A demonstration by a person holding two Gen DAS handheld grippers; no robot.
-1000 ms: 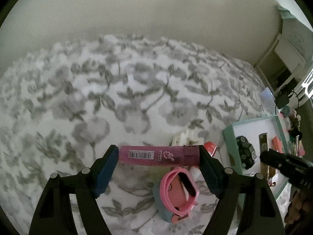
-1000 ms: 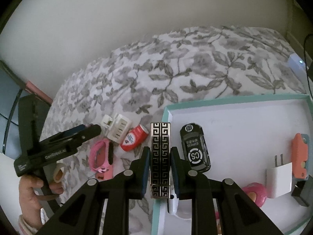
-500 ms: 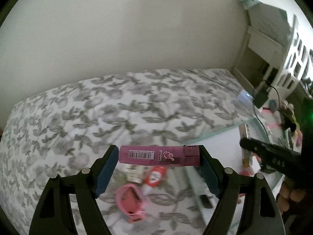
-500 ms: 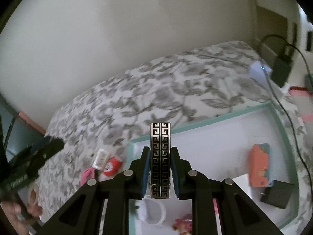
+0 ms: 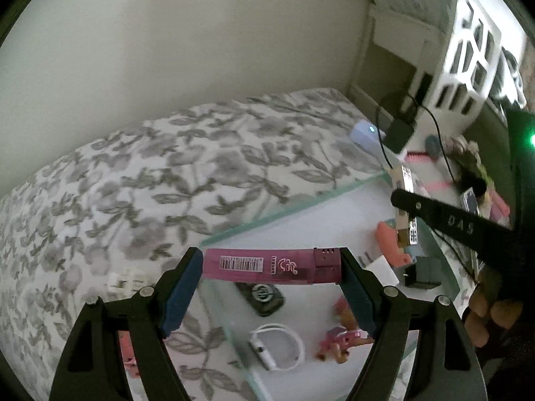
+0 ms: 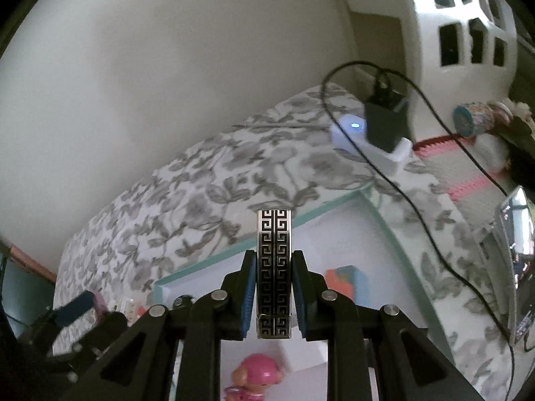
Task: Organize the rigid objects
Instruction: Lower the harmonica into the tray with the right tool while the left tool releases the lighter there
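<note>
Two hand-held tools hang above a bed (image 5: 140, 180) covered in a grey floral spread, each gripping one item. The left tool (image 5: 272, 284) is spread wide and clamped end to end on a pink lighter (image 5: 271, 265) with a barcode label, held level across its blue pads above the near edge of a white tray (image 5: 254, 220) with a mint-green rim. The right tool (image 6: 274, 297) is closed tight on a single slim metal bar with a black key pattern (image 6: 274, 267), which stands upright between the pads over the same tray (image 6: 230, 250).

Lying in the tray, seen from the left camera: one black car key (image 5: 262, 295), one white watch (image 5: 277, 351), one pink toy figure (image 5: 337, 342), one white plug (image 5: 379, 269), one black adapter (image 5: 423, 272) and one orange item (image 5: 389, 242) beside it. On the spread just outside the tray lie one small white object (image 5: 125, 280), blurred, and part of one pink item (image 5: 128, 354) behind the left tool's finger. A white power strip (image 6: 367, 143) with one black charger (image 6: 388, 120) plugged in sits at the bed's far corner. Fingers of a person's hand (image 5: 488, 317) show at the right edge.
</note>
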